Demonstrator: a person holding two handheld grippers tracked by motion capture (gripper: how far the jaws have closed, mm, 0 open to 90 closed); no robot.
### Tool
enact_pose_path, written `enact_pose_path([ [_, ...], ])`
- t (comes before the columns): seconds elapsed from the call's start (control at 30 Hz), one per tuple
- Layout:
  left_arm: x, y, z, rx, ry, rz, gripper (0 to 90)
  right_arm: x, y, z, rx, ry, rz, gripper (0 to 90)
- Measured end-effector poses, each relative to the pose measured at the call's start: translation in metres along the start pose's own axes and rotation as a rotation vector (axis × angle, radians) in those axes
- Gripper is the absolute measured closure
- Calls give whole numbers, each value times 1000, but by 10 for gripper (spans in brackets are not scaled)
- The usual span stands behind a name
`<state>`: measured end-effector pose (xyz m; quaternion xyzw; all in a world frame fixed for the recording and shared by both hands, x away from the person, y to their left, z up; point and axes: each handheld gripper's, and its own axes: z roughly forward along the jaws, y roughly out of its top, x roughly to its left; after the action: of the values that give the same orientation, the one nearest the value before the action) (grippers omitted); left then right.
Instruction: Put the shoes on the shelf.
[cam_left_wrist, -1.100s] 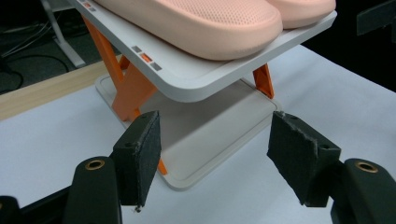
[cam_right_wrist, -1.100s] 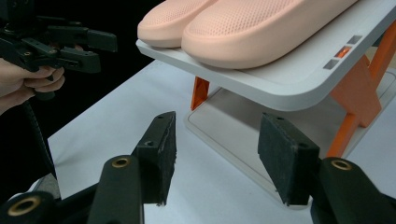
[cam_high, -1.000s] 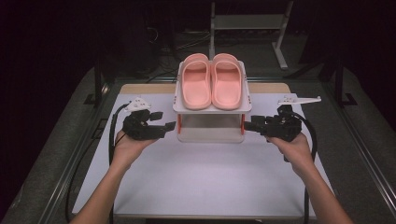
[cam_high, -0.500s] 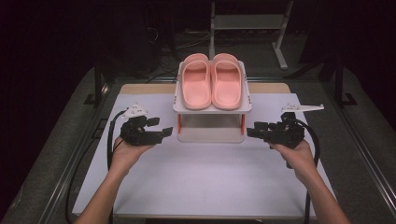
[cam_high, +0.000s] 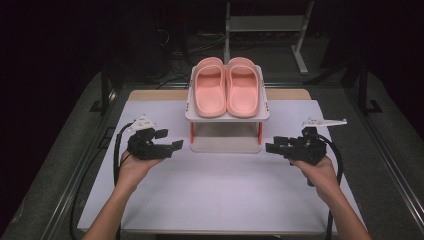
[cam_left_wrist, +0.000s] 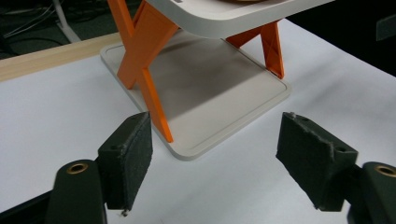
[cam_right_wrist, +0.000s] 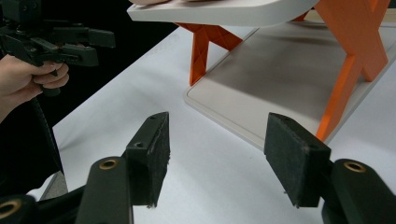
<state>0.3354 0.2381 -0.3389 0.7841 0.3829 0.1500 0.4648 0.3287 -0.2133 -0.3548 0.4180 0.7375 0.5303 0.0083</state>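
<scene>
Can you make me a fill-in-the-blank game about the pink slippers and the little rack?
1. The pair of pink slippers lies on the rack's ____ shelf.
2. The rack's crossed legs are coloured ____.
3. The left gripper and the right gripper each have their jaws ____, with nothing between them.
4. The rack's lower shelf holds ____.

Missing words: top; orange; open; nothing

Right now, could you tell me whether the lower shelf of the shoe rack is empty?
Empty. Both gripper views show the rack's lower shelf bare beneath the orange legs; the pink slippers sit on the top shelf.
</scene>
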Motion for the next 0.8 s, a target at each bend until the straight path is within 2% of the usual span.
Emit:
enact_pose_path([
  [0.37, 4, -12, 1, 6, 5, -22, 223, -5, -10, -4, -5, 6, 5, 357],
  [0.8, 6, -25, 3, 17, 9, -23, 186, -11, -29, -10, -3, 8, 31, 313],
])
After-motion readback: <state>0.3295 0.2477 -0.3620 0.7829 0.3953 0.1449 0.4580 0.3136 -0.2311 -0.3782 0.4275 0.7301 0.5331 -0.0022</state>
